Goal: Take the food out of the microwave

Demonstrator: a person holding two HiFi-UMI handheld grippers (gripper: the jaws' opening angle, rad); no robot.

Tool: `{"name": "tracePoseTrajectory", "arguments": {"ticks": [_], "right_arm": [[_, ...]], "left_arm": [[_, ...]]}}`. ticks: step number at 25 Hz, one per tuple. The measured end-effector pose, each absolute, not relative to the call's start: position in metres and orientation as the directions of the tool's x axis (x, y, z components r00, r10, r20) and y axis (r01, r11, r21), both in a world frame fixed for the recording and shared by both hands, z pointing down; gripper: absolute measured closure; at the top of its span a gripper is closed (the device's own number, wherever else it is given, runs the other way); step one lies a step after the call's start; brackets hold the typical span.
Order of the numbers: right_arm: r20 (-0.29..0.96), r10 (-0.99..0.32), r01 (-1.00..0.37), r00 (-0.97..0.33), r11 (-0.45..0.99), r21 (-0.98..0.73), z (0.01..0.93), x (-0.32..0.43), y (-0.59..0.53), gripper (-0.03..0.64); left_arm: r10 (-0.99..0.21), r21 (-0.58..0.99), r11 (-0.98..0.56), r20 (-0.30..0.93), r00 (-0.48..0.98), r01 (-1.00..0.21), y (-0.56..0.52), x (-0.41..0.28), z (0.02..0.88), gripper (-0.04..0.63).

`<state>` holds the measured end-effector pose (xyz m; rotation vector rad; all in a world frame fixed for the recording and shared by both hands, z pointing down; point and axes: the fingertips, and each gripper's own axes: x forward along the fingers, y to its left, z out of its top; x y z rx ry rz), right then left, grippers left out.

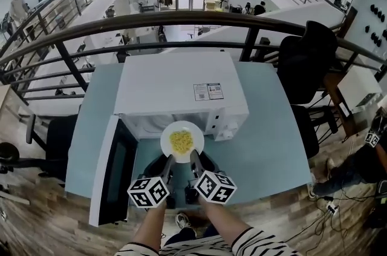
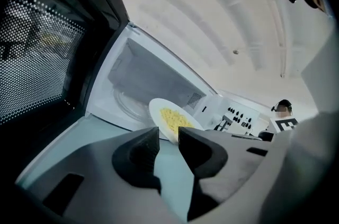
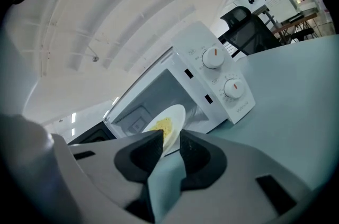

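One white plate of yellow food hangs just outside the open microwave, above the table. Two grippers carry it: the left gripper and the right gripper each pinch its near rim, side by side. The plate looks stiff, glazed, probably slippery and breakable. The loose food could slide, so the rim should be held level. One door stands open.

The plate looks glossy, the table smooth and matt, the floor wooden.
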<state>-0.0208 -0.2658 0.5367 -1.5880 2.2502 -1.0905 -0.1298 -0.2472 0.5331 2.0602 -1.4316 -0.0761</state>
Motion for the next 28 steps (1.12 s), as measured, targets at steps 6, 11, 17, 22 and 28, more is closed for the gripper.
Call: {"name": "tracePoseTrajectory", "arguments": {"ticks": [6,11,17,22,28], "right_arm": [[0.250,-0.857,-0.723,-0.451,0.186,-0.666,0.528,-0.007,-0.246,0.512],[0.245,-0.828,-0.707,-0.505,0.234,-0.667,0.522,0.005,-0.230,0.512],[0.232,-0.805,-0.688,-0.545,0.272,-0.673,0.514,0.018,-0.208,0.512],[0.229,-0.787,-0.673,-0.573,0.291,-0.680,0.509,0.030,-0.185,0.512],[0.227,-0.765,-0.664,-0.603,0.324,-0.674,0.505,0.047,-0.157,0.512]], "left_arm": [[-0.880,0.523,-0.197,0.279,0.385,-0.829,-0.223,-0.115,0.520,0.474],[-0.904,0.526,-0.162,0.261,0.339,-0.835,-0.201,-0.103,0.511,0.489],[-0.925,0.527,-0.118,0.250,0.286,-0.841,-0.174,-0.088,0.505,0.489],[-0.935,0.525,-0.095,0.245,0.257,-0.846,-0.148,-0.076,0.499,0.488],[-0.944,0.535,-0.071,0.237,0.229,-0.842,-0.117,-0.058,0.498,0.488]]}}
